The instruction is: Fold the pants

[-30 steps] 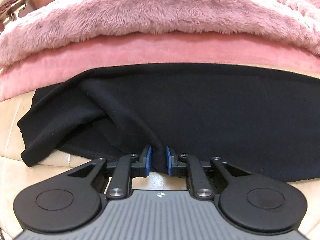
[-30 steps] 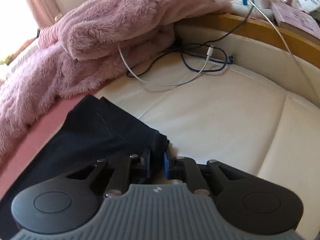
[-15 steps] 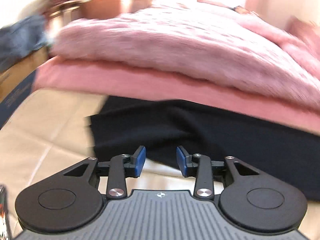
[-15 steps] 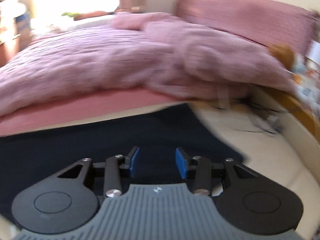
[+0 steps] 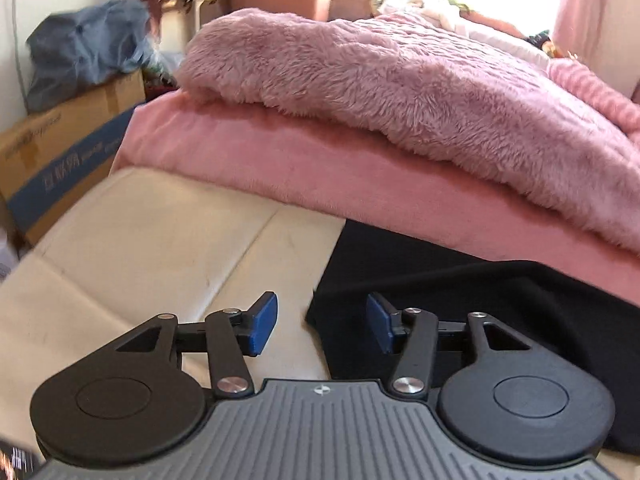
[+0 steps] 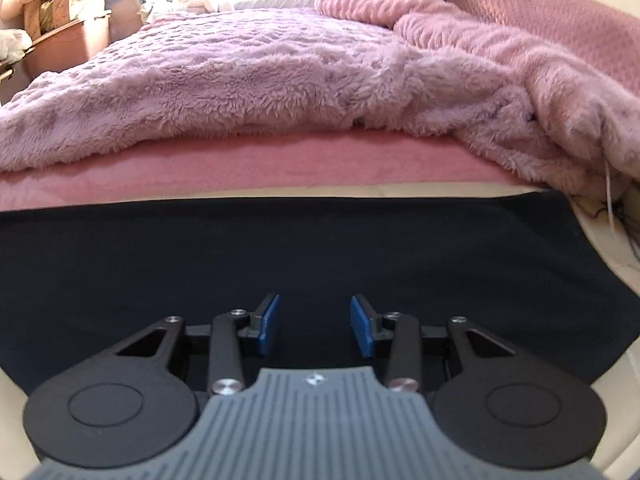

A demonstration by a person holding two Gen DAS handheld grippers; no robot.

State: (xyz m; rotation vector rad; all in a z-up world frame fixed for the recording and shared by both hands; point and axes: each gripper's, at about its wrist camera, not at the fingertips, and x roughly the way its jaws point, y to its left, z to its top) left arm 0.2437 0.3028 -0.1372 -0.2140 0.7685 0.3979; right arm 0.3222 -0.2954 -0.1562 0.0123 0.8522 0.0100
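Observation:
The black pants [image 6: 304,252] lie flat in a long band on the cream cushioned surface [image 5: 160,232], along the foot of the pink bed. In the left wrist view the pants' left end [image 5: 460,280] lies at the lower right. My left gripper [image 5: 322,326] is open and empty, above the pants' left corner edge. My right gripper [image 6: 315,326] is open and empty, over the middle of the pants near their front edge.
A fluffy pink blanket [image 6: 248,76] covers the pink bed [image 5: 280,156] just behind the pants. A cardboard box [image 5: 60,148] with dark clothes on top stands at the left. A white cable [image 6: 610,200] hangs at the right end of the pants.
Both grippers were shut on the pants' edges a second ago; both have opened and let go. The left has swung to the pants' left end, the right to face the bed.

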